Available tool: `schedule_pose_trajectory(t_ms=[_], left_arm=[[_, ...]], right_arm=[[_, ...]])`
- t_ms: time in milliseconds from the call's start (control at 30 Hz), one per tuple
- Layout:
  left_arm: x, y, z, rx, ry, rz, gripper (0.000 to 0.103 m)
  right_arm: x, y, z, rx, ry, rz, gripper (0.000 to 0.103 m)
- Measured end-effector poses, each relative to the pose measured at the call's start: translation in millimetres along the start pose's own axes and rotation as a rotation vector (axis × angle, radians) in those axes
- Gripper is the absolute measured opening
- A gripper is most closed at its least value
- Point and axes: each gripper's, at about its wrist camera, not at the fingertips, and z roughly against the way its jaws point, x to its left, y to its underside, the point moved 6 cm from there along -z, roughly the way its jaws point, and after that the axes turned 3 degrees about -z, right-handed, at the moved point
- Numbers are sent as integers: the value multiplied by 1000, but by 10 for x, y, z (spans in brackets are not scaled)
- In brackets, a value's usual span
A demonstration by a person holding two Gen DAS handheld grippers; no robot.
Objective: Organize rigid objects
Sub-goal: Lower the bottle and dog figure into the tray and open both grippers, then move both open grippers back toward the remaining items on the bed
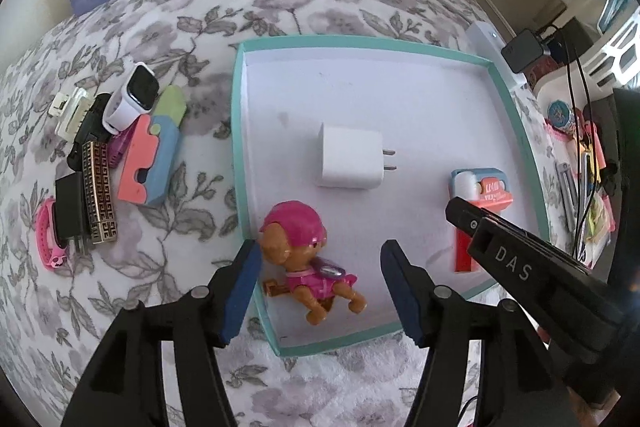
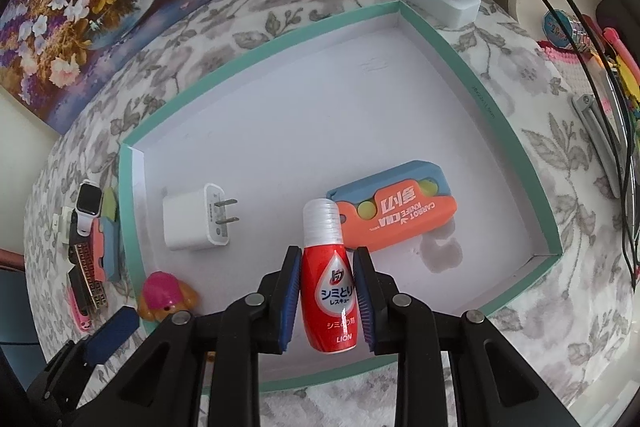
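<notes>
Currently, far left on the floral cloth (image 1: 168, 7): an unsorted pile (image 1: 100, 163) of a white smartwatch (image 1: 132, 99), a patterned gold bar (image 1: 100, 191), a black plug (image 1: 70, 207) and a pink-blue block (image 1: 150, 163). Right of it, the teal-rimmed tray (image 1: 240, 131) holds a white charger (image 1: 348, 157), an orange carrot knife (image 2: 394, 217) and a pink-capped toy dog (image 1: 308, 259) at its near-left corner. Left gripper (image 1: 320, 287) spread, straddling the dog and tray wall, pads clear of the toy. Right gripper (image 2: 328, 291) pinches a red stain-remover bottle (image 2: 328, 291) over the tray's near edge.

Risks, as judged:
- Left finger sits outside the rim; lifting could catch and drag the tray.
- Bottle is round; released tilted, it may roll onto the knife.
- Grippers are near each other; they may collide.
</notes>
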Motion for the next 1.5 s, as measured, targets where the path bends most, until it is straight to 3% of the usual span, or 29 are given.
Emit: schedule_pose_trajectory(t_ms=[233,300,333,367,533,633,900,1267,1500], left_arm=[[188,-54,163,-37,3,56,64],[319,-78,209,-54,-20,96,70],[386,-77,213,-52,-41,103,82],[461,-81,236,-61,-57,120,87],[888,-82,325,-100,-142,218,88],[1147,-51,349,-110,-174,282,96],[1860,141,453,-127,-260,445,97],[2724,400,718,-177,-330,636,98],[2945,462,925,-204,-399,634,98]], right_arm=[[76,-9,119,-21,-15,-9,35],[92,-6,132,-29,-5,-5,48],[112,1,134,-33,1,2,50],[134,9,134,-34,3,10,54],[265,68,104,-29,-5,46,62],[347,104,88,-28,-5,71,71],[543,158,88,-46,-7,120,99],[947,227,225,-108,-33,205,103],[1397,240,462,-172,-99,267,103]])
